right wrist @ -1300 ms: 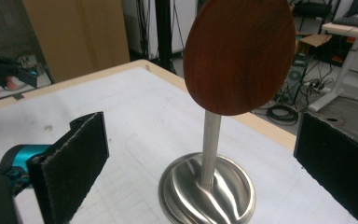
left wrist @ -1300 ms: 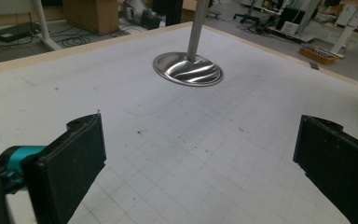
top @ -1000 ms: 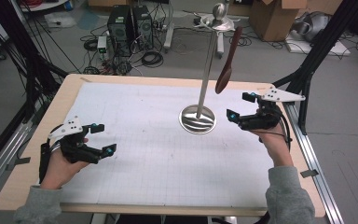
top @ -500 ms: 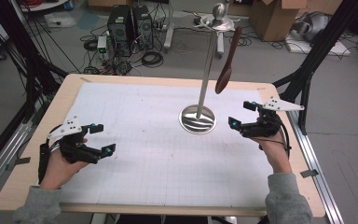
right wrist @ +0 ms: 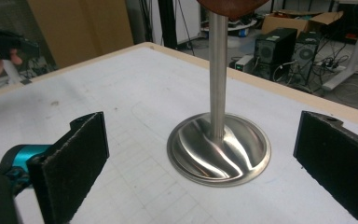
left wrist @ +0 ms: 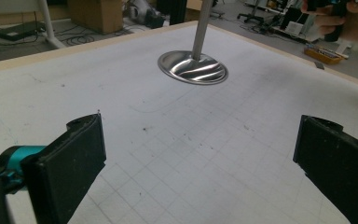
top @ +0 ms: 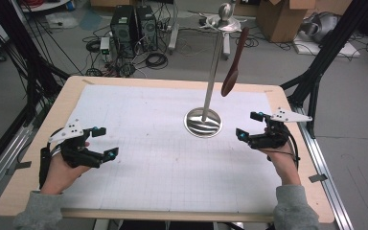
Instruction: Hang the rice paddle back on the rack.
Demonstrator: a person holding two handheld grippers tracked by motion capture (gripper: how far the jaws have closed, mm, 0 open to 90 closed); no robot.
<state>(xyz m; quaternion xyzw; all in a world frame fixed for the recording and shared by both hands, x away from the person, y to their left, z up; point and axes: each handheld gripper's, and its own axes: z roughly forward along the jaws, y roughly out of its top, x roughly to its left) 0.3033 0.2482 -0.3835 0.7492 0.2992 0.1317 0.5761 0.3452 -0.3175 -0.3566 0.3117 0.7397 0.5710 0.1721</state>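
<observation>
A steel stand with a round base [top: 203, 122] and a tall pole [top: 214, 62] rises near the middle right of the white grid mat [top: 153, 143]. From its top hangs a brown wooden spoon [top: 234, 63], bowl end down. My left gripper [top: 103, 142] is open, low over the mat's left side, with nothing between its jaws; ahead of it lies the stand base [left wrist: 192, 67]. To the right of the stand my right gripper [top: 248, 125] is open and faces the base [right wrist: 218, 148] and pole [right wrist: 217, 70], with the spoon's bowl [right wrist: 230, 7] above.
The mat covers a wooden table [top: 67, 98] with metal rails along its sides. Computer towers [top: 133, 26], cables and cardboard boxes [top: 280, 17] stand on the floor beyond the far edge. Black frame posts [top: 326, 52] rise at both sides.
My right gripper has drawn back toward the near side and dropped lower. The left gripper has barely moved. The spoon still hangs on the stand.
</observation>
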